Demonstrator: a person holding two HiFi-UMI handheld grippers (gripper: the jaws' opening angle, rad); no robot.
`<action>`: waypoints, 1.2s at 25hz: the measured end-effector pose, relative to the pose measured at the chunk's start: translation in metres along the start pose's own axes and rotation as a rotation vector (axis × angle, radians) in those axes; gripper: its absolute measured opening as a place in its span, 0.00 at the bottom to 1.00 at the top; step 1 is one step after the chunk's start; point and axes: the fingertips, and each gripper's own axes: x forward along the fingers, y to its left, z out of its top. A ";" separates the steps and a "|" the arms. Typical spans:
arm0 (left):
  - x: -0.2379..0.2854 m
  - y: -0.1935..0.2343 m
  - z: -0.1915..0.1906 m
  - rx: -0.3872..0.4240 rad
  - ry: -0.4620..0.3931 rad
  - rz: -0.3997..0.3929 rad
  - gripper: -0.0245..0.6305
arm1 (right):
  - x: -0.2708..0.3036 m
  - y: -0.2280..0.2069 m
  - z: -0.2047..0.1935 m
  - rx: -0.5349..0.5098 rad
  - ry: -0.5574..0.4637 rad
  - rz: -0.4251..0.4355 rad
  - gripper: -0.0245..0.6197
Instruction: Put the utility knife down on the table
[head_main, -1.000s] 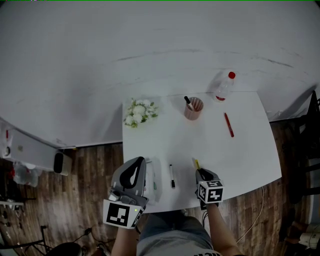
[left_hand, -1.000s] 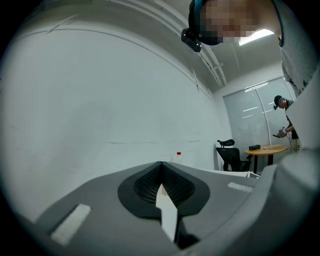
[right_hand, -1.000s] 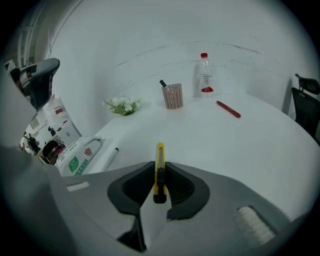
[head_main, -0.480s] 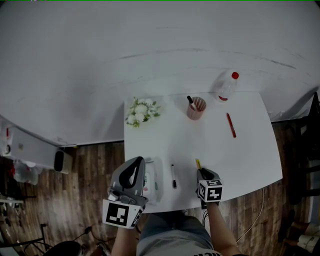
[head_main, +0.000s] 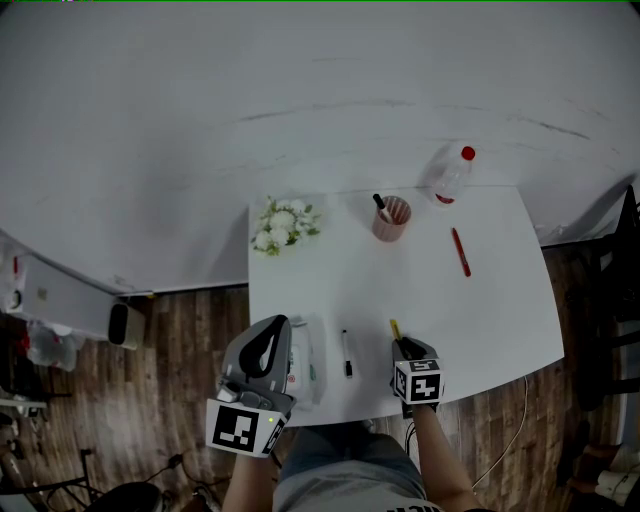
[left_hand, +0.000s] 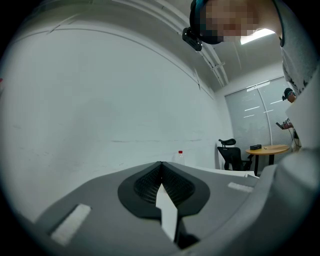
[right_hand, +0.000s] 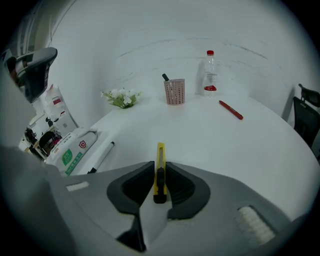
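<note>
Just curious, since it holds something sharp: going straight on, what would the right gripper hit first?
Bare table lies ahead of the right gripper and its utility knife; farther on, probably the pink pen cup, though depth is unclear.

The white worktop (head_main: 480, 310) carried a black marker (head_main: 346, 352) between the left tongs (head_main: 279, 323) and the right tongs (head_main: 399, 339), with a printed pouch (head_main: 303, 362) just beside the left ones. Well ahead were a red pen (head_main: 459, 251), a pink cup (head_main: 389, 217), a bottle (head_main: 450, 172) and flowers (head_main: 282, 223).
</note>
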 end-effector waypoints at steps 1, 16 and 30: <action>0.000 0.000 0.000 0.001 0.000 -0.001 0.05 | 0.000 0.000 0.000 -0.003 0.000 0.001 0.15; -0.002 -0.020 0.006 0.006 -0.017 -0.036 0.05 | -0.033 0.005 0.017 0.019 -0.124 0.037 0.04; 0.000 -0.049 0.010 0.013 -0.025 -0.096 0.05 | -0.094 0.010 0.055 0.002 -0.348 0.056 0.04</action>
